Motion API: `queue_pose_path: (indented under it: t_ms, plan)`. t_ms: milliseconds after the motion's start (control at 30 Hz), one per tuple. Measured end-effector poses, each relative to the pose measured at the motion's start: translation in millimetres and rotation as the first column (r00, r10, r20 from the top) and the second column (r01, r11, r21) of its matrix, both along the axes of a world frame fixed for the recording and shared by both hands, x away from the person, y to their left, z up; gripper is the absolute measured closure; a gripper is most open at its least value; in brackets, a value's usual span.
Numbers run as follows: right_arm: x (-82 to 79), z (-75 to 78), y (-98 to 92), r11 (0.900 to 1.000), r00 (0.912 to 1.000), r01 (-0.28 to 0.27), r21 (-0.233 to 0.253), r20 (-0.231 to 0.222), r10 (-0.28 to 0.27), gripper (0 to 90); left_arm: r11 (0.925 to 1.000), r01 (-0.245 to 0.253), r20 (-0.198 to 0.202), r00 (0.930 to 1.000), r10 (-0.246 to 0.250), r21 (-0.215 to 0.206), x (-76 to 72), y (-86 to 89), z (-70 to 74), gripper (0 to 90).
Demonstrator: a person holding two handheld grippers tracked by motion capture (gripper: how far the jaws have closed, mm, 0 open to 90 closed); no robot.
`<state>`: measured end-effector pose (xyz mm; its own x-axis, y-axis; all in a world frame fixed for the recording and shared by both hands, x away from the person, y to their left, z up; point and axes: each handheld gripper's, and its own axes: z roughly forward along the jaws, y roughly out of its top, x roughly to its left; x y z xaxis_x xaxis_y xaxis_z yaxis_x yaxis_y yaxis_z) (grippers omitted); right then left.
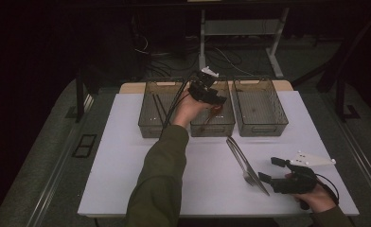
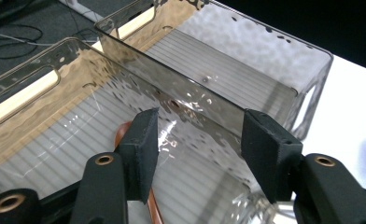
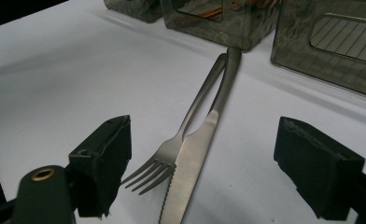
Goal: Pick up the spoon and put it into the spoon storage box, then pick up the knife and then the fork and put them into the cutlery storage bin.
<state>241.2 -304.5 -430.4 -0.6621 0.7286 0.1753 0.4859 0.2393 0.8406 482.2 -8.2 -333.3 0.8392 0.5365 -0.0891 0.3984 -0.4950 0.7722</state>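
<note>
The left gripper (image 1: 215, 98) hangs over the middle bin (image 1: 213, 126) of three bins at the far side of the table (image 1: 127, 156). In the left gripper view its jaws stand apart, holding nothing, and a brown utensil (image 2: 125, 131) lies on the bin floor just beneath the left jaw, its handle running down between the jaws. The wall between this bin and the right bin (image 1: 261, 124) passes just beyond the jaw tips.

The right gripper (image 1: 270, 171) rests near the table's front right, jaws wide and empty. A fork (image 3: 186, 130) and knife (image 3: 202, 144) lie on the table between those jaws, side by side and touching, handles pointing toward the bins.
</note>
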Motion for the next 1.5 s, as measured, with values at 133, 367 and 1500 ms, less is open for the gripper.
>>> queue_pose_path:
  t_ms: [133, 367, 1500]
  plan:
    - [0.6, -0.1, 0.4, 1.0, 1.0, -0.002, -0.011, -0.001, 0.002, 19.2, 0.9997, 0.012, -0.002, 0.9999, -0.012, -0.021, -12.3, 9.5, 0.8, 42.6]
    - [1.2, -0.9, -0.5, 1.0, 1.0, 0.004, -0.006, -0.003, -0.004, 19.2, 0.9988, 0.03, 0.016, 0.9994, -0.03, -0.038, -31.8, 23.1, 0.4, 38.0]
    - [3.1, -1.0, -3.1, 1.0, 0.9998, 0.009, -0.016, -0.018, -0.01, 19.2, 0.9923, 0.005, 0.06, 0.9982, 0.003, -0.124, -153.5, 108.4, -47.1, 18.8]
